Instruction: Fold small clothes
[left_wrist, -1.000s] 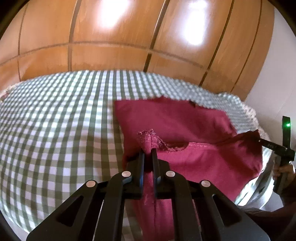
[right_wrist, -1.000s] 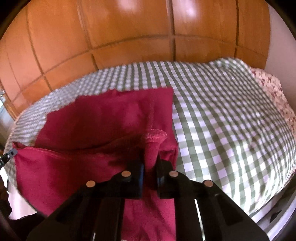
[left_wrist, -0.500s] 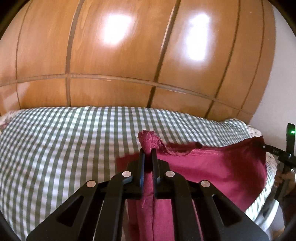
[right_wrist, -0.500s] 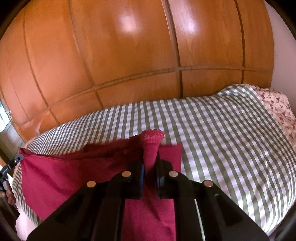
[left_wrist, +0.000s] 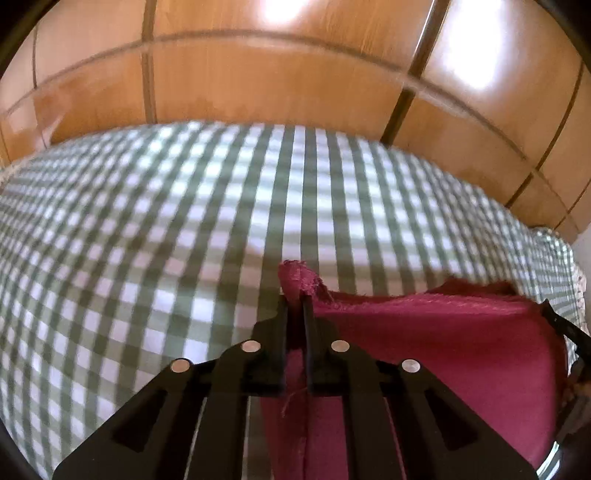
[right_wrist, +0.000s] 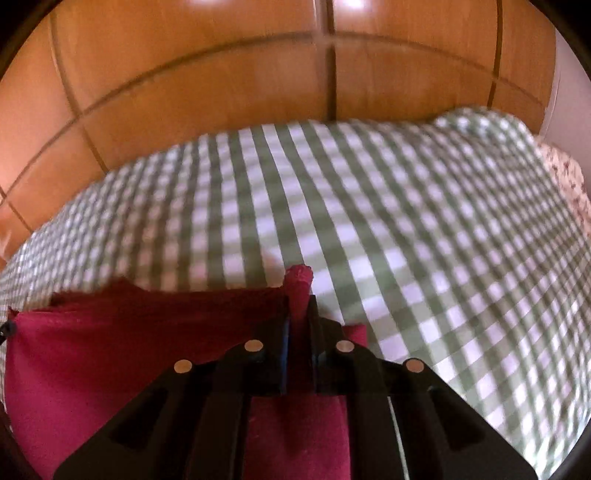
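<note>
Over the green-and-white checked bedsheet (left_wrist: 155, 236), left gripper (left_wrist: 295, 302) and right gripper (right_wrist: 300, 306) each clamp a corner of the crimson cloth garment (left_wrist: 436, 343), carrying it mid-fold. Next: lay the edge flat, then release.

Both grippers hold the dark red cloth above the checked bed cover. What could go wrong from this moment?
1. Each gripper, left gripper and right gripper, pinches only a small corner tuft of the red cloth, so a corner may slip out.
2. The cloth sags between the grips, so it may land wrinkled or uneven on the checked cover.
</note>
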